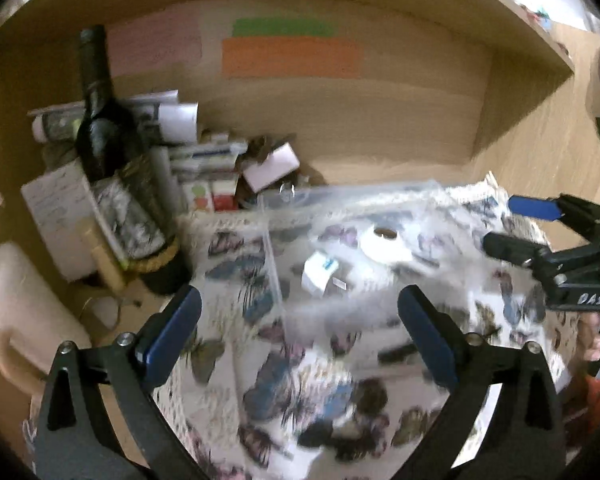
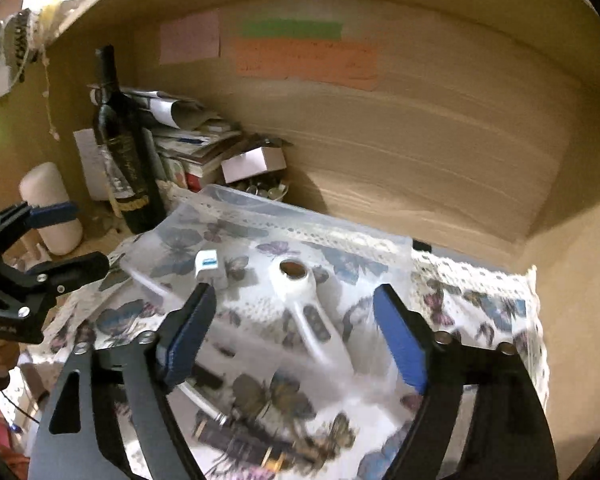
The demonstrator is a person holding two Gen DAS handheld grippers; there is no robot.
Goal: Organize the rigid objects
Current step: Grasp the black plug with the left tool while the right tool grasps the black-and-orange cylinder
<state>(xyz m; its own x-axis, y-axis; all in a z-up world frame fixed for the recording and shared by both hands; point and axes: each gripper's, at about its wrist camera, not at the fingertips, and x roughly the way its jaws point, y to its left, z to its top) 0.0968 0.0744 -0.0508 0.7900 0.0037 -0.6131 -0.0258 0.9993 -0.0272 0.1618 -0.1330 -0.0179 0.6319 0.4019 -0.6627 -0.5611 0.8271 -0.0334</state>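
Observation:
A clear plastic compartment box [image 1: 320, 208] [image 2: 284, 216] sits on a butterfly-print cloth [image 1: 284, 364] [image 2: 480, 300] in a wooden alcove. Inside it lie a white tape roll [image 1: 382, 242], a small white and blue charger block [image 1: 320, 274] [image 2: 207, 265] and a white tube-shaped part [image 2: 300, 284]. A white cable with dark plugs [image 2: 236, 432] lies near the front. My left gripper [image 1: 300, 334] is open and empty above the box. My right gripper [image 2: 296, 340] is open and empty over the white part; it also shows at the left wrist view's right edge [image 1: 516, 226].
A dark wine bottle [image 1: 108, 148] [image 2: 122, 148] stands at the back left with stacked papers and small boxes [image 1: 204, 164] [image 2: 196, 140]. A white jug [image 1: 24, 304] [image 2: 52, 208] stands left. Coloured notes [image 1: 292, 56] hang on the back wall.

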